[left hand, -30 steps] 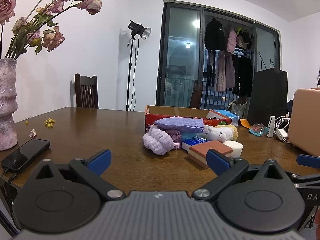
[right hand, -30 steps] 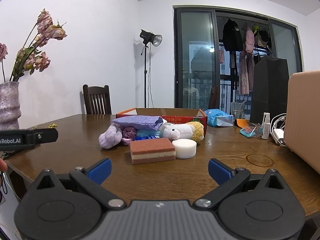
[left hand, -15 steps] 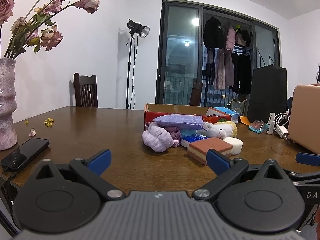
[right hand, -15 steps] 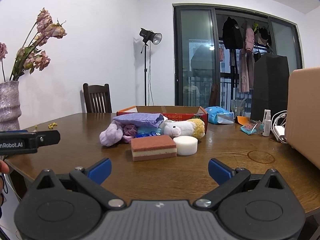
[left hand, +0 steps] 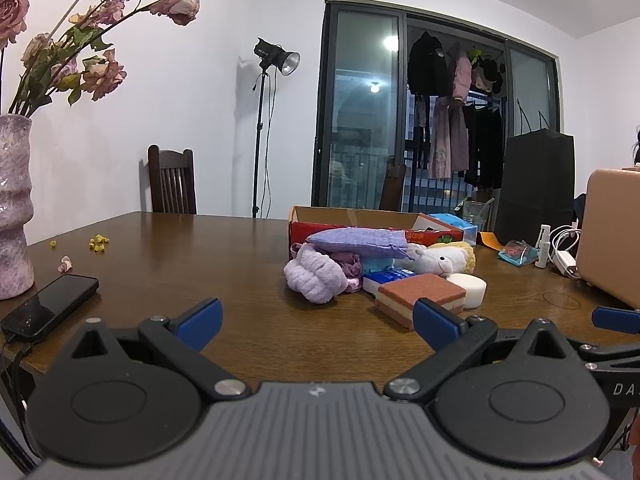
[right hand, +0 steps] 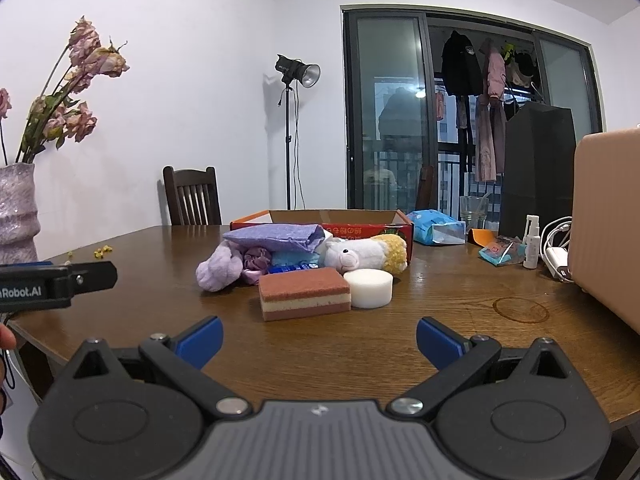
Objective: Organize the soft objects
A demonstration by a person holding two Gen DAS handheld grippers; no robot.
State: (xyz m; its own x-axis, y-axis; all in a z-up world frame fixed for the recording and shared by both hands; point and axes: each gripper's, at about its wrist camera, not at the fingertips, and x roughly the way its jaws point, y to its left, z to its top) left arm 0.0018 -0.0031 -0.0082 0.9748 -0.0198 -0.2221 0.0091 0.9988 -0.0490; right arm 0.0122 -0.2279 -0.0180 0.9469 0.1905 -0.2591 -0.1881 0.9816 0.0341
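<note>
"Robot.AI" lettering marks left tool (right hand: 92, 276) (start cut off)

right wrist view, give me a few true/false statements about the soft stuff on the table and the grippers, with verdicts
1. The brown sponge lies inside the red cardboard box. False: it lies on the table in front of the box.
2. The white round sponge sits right beside the brown sponge. True.
3. The right gripper is shut on the plush toy. False: its jaws are open and hold nothing.
4. The purple cloth lies on top of the pile. True.
5. The left gripper is open. True.
</note>
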